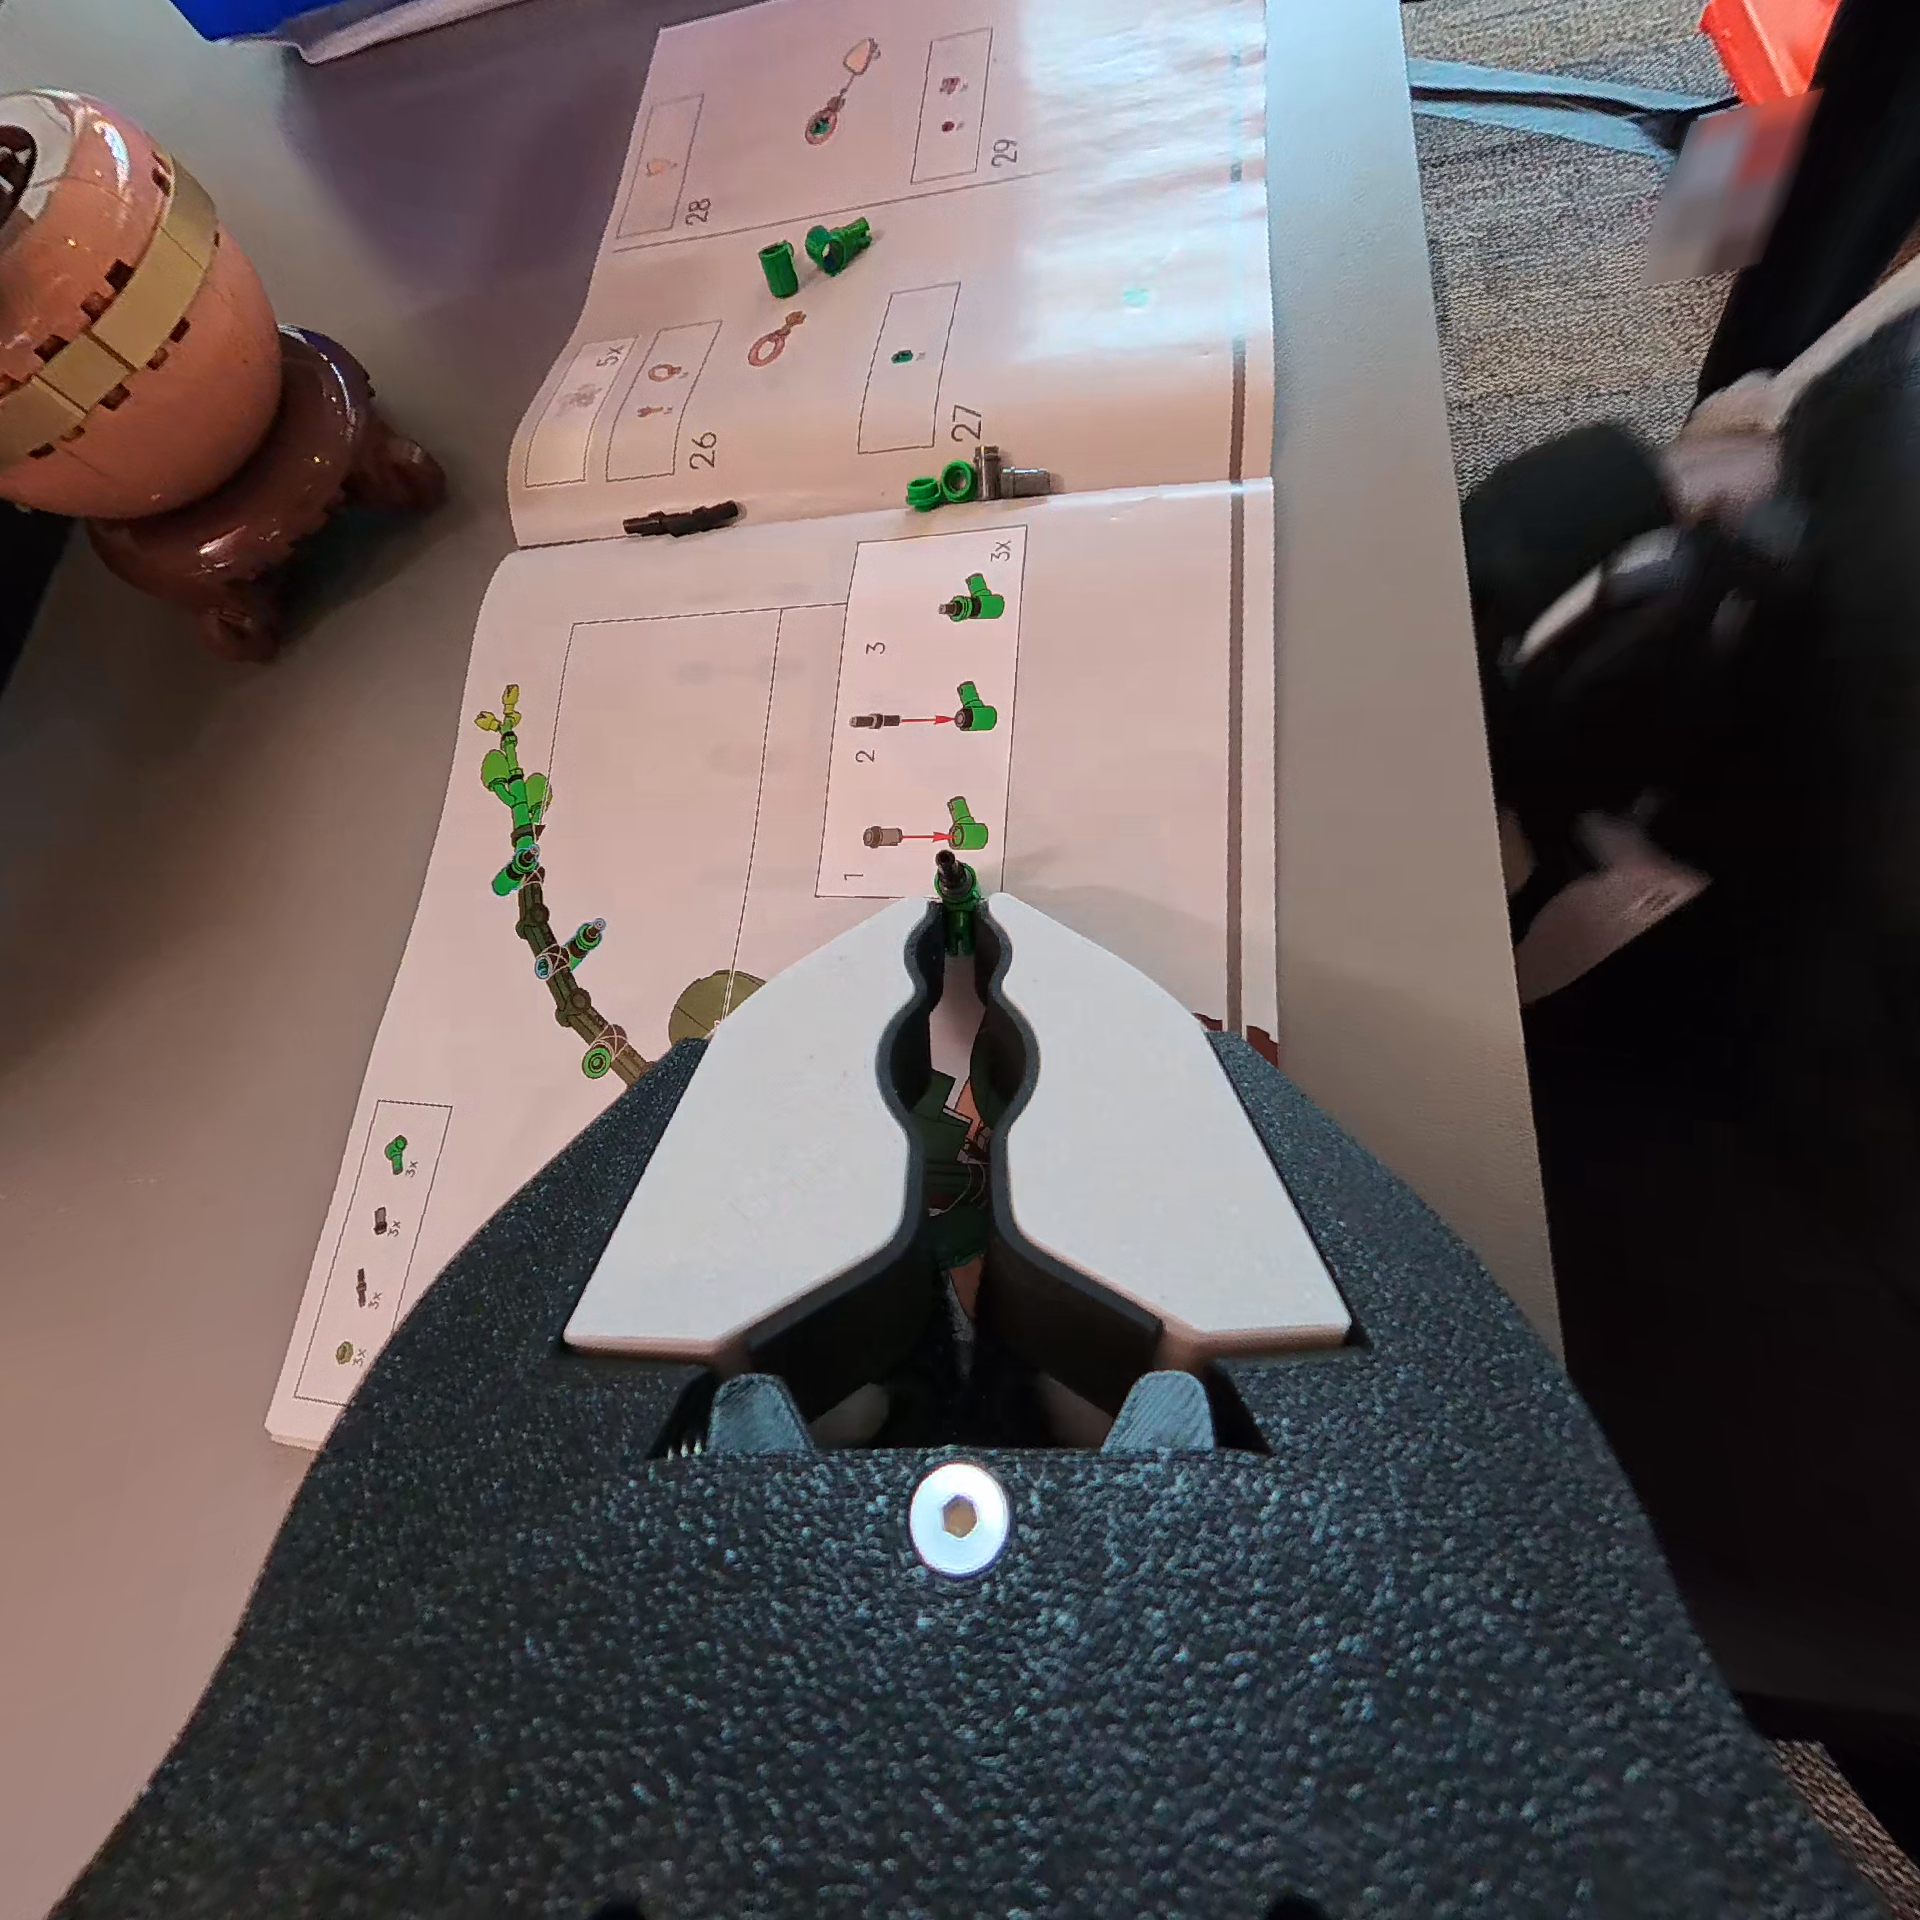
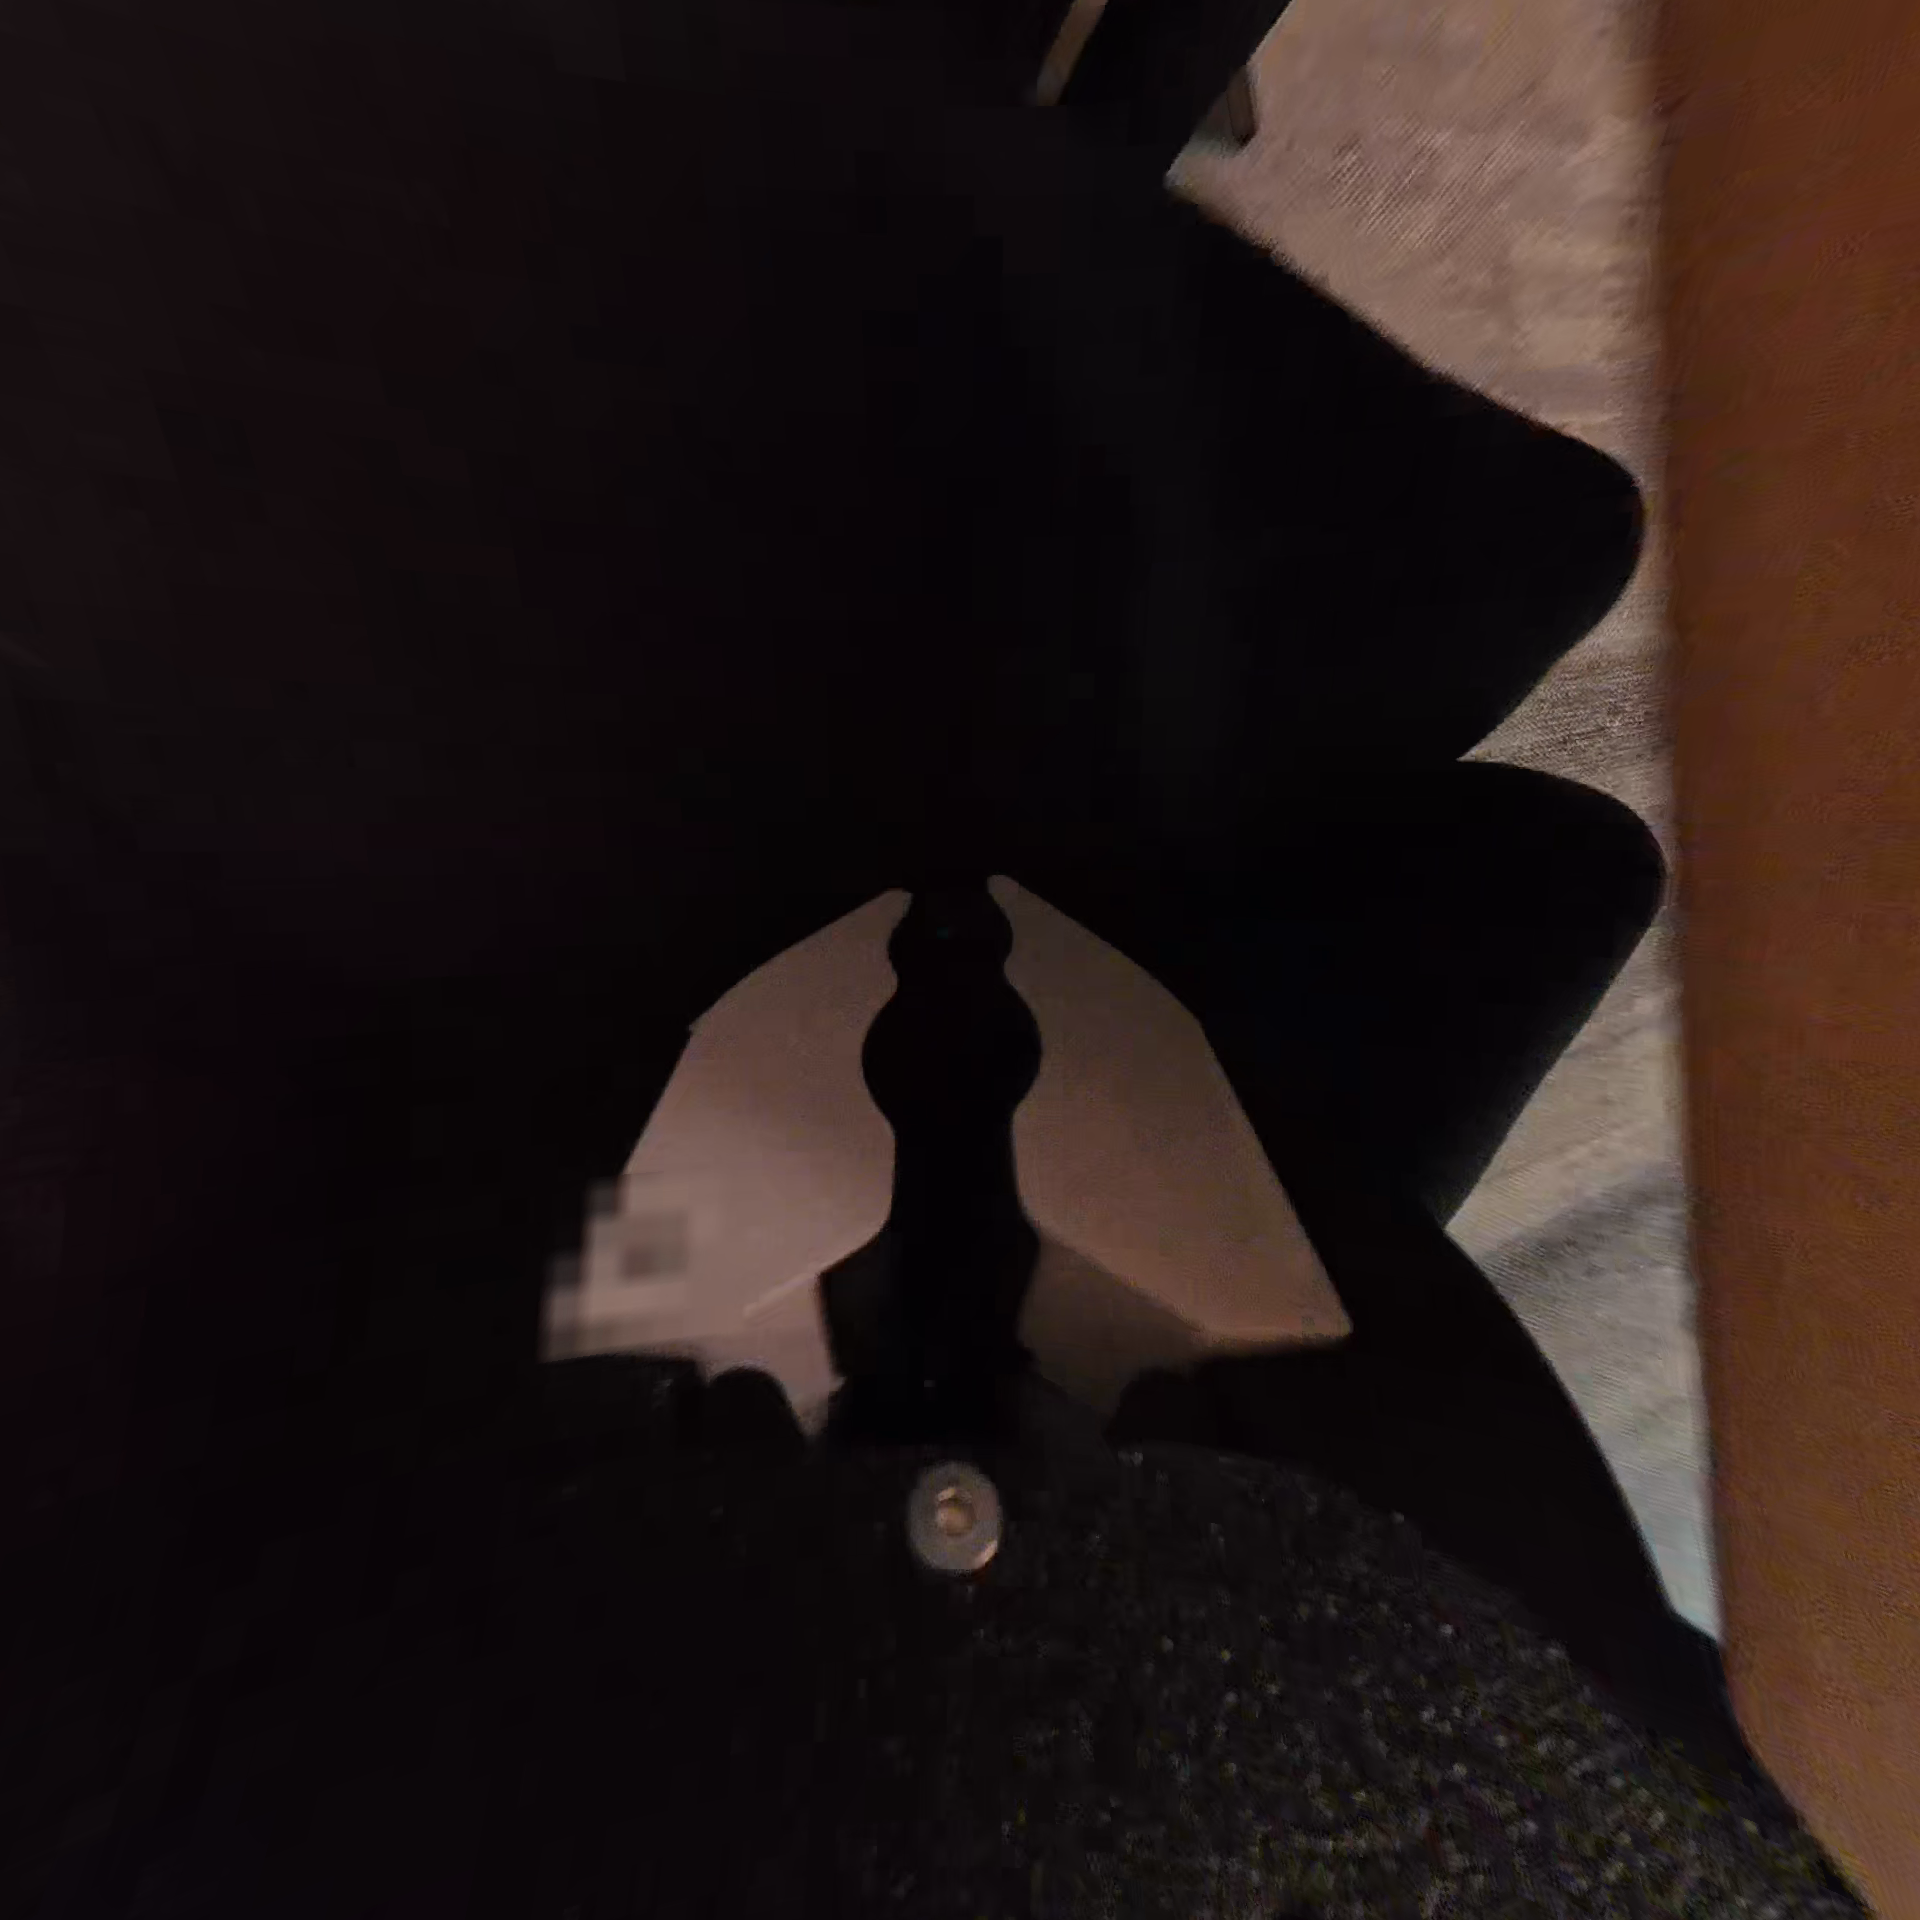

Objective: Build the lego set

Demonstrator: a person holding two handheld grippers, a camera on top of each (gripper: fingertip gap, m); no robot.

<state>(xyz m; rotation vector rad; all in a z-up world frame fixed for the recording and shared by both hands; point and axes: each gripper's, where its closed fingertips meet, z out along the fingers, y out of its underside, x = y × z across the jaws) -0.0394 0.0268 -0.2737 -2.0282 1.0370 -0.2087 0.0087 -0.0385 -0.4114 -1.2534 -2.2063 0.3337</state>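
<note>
My left gripper (image 1: pixel 958 906) is shut on a small green connector piece (image 1: pixel 958 891) with a dark pin sticking out of its far end. It holds the piece just above an open instruction booklet (image 1: pixel 1122 675) on the grey table (image 1: pixel 260 779). My right gripper (image 2: pixel 948 894) is off the table in deep shadow, in front of dark cloth. Its pale fingers (image 2: pixel 790 1039) stand close together, and the narrow gap between the tips is too dark to show whether anything is in it. It also shows as a dark blur beyond the table's right edge in the left wrist view (image 1: pixel 1621 665).
Loose parts lie on the booklet: two green tubes (image 1: pixel 805 258), green rings (image 1: pixel 940 486) beside grey pins (image 1: pixel 1003 473), and a black pin (image 1: pixel 681 516). A pink round model on a brown stand (image 1: pixel 104 312) stands at the left. Carpet (image 2: pixel 1455 208) and an orange-brown surface (image 2: pixel 1818 831) show at the right.
</note>
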